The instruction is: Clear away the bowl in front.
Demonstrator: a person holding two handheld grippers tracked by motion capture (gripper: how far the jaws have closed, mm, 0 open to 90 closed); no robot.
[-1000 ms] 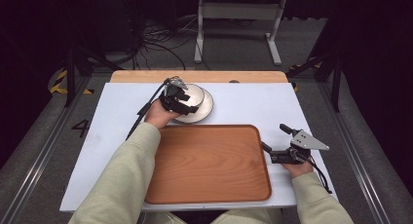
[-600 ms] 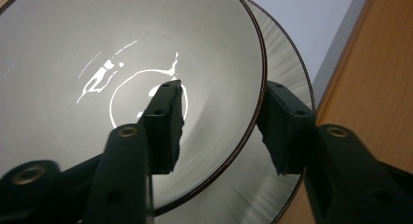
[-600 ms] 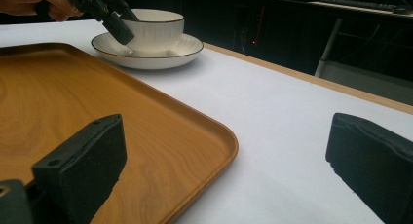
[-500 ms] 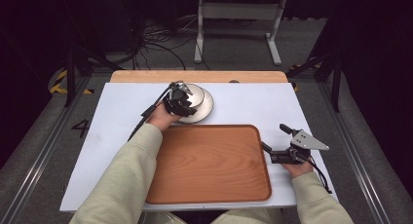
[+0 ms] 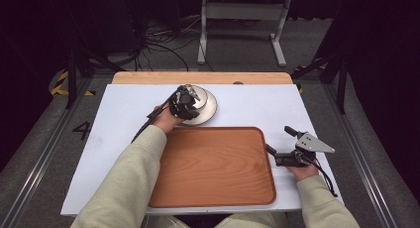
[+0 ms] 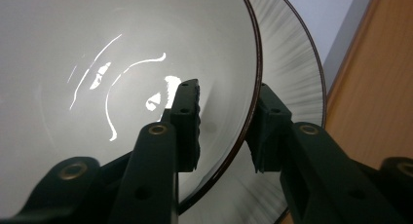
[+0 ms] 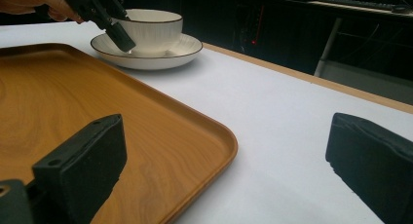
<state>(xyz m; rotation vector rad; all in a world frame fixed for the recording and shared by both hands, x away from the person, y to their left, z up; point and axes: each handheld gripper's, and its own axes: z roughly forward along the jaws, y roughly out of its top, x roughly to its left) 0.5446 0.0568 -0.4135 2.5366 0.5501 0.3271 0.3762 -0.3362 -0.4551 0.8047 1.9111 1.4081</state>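
Observation:
A white bowl (image 5: 202, 99) with a dark rim stands on a white plate (image 5: 212, 112) at the back of the white table. My left gripper (image 5: 186, 102) straddles the bowl's near rim (image 6: 254, 87): one jaw is inside the bowl, the other outside over the plate (image 6: 297, 63). Its jaws have just been closing with the bowl's wall between them, and a gap still shows at the inner pad (image 6: 187, 121). My right gripper (image 5: 278, 140) stands open by the right edge of the wooden tray (image 5: 213, 163), holding nothing. In the right gripper view the bowl (image 7: 156, 27) sits far off.
The tray (image 7: 73, 87) is bare and fills the table's middle front. A wooden strip (image 5: 198, 78) runs along the table's back edge. Dark floor with cables and a metal stand (image 5: 242, 20) lies beyond. White table surface (image 7: 272, 117) stretches right of the tray.
The left gripper's jaws have narrowed around the bowl's rim while the hand has barely shifted. The right hand and its gripper have stayed still.

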